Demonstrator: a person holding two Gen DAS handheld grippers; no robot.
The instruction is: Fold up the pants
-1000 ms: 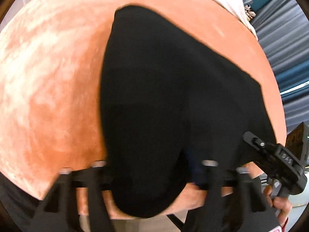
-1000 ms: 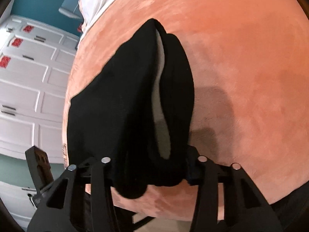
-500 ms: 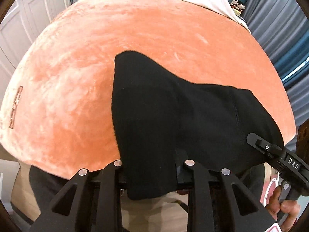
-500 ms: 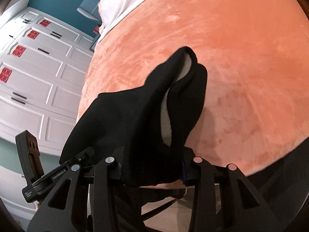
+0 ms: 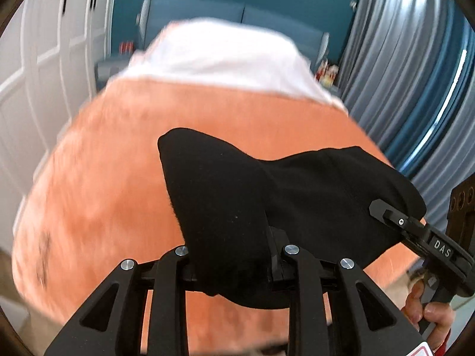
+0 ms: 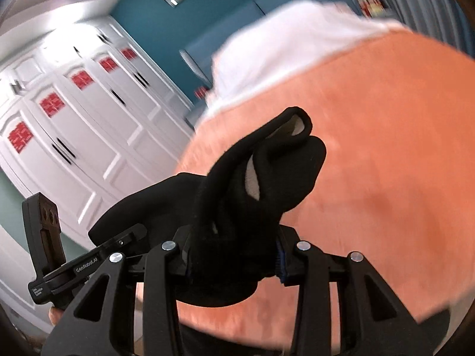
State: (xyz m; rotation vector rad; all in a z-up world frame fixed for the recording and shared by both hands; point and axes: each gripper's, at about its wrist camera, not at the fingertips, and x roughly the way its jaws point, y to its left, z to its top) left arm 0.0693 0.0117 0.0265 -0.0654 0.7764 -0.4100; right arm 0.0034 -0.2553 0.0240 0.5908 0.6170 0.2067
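With both sets of tongs clamped on one end of the black pants point(image 5: 297, 195), I judge the step in hand to be the lift that precedes a fold. The left tongs point(image 5: 234, 255) grip a thick bunch of fabric between the pads; the right tongs point(image 6: 234, 252) grip a second bunch, where a pale inner lining shows. The pants hang between the two grips above the near edge of the bed point(image 5: 118, 178), whose orange cover is bare elsewhere; white bedding point(image 5: 225, 53) lies at the far edge. Whether the free end touches the cover I cannot tell. The next move, in my judgement, calls for carrying the held end forward over the bed, keeping both grips level, then lowering it flat before releasing.
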